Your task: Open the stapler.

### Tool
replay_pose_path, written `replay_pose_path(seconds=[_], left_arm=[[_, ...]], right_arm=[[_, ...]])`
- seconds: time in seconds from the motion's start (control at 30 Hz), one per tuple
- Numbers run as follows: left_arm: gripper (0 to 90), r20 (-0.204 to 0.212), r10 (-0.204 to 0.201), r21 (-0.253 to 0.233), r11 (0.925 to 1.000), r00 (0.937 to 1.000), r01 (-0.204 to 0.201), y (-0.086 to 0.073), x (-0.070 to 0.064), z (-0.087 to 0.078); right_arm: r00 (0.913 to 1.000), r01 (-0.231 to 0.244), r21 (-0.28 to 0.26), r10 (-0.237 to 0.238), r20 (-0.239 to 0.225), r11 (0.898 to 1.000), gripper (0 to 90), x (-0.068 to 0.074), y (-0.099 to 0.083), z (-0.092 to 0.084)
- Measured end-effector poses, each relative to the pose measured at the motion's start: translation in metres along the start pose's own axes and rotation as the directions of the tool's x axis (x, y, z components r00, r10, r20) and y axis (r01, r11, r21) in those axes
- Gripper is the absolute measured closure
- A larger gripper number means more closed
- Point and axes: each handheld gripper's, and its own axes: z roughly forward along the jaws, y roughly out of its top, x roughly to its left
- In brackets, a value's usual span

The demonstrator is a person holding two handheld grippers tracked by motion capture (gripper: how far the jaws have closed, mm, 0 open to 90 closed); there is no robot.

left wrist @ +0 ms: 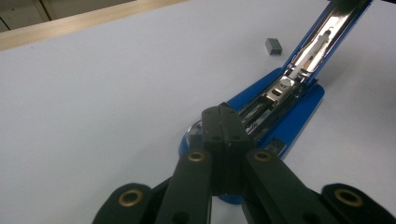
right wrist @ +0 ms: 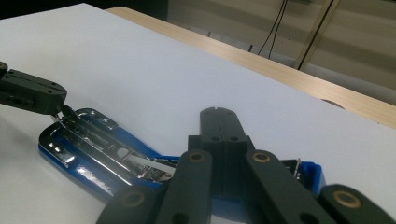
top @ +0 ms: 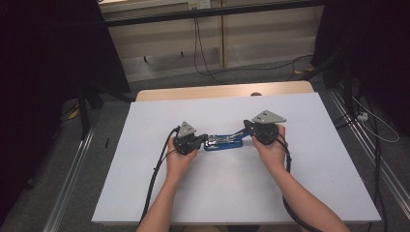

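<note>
A blue stapler (top: 223, 141) lies opened out on the white table (top: 217, 193), its chrome magazine bared. My left gripper (top: 207, 139) is shut, its tips (left wrist: 222, 116) resting at the front end of the stapler's base (left wrist: 289, 116). The stapler's lid (left wrist: 327, 32) rises up and away from it. My right gripper (top: 245, 129) is shut too, its jaws (right wrist: 217, 116) lying over the blue lid (right wrist: 309, 173) at the hinge end. Nothing shows between either pair of jaws. In the right gripper view the left gripper (right wrist: 58, 105) touches the magazine's tip (right wrist: 74, 119).
A small grey block of staples (left wrist: 274, 45) lies on the table beside the lid. The table's wooden far edge (top: 222, 90) has cables (top: 200, 53) and a wall behind it. Dark stands and rails flank both sides.
</note>
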Motion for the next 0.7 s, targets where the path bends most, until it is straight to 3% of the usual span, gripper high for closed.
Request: replay_pose_path(seconds=[0.33, 0.7], left_arm=[[90.0, 0.004, -0.007, -0.001, 1.0, 1.0, 0.007, 0.0, 0.0, 0.0], [90.0, 0.002, -0.006, 0.0, 1.0, 1.0, 0.006, 0.0, 0.0, 0.0]], right_arm=[[0.9998, 0.018, 0.026, -0.018, 0.01, 0.999, 90.0, -0.004, -0.001, 0.005], [0.9999, 0.006, 0.051, -0.006, 0.009, 0.999, 90.0, -0.011, -0.008, 0.01]])
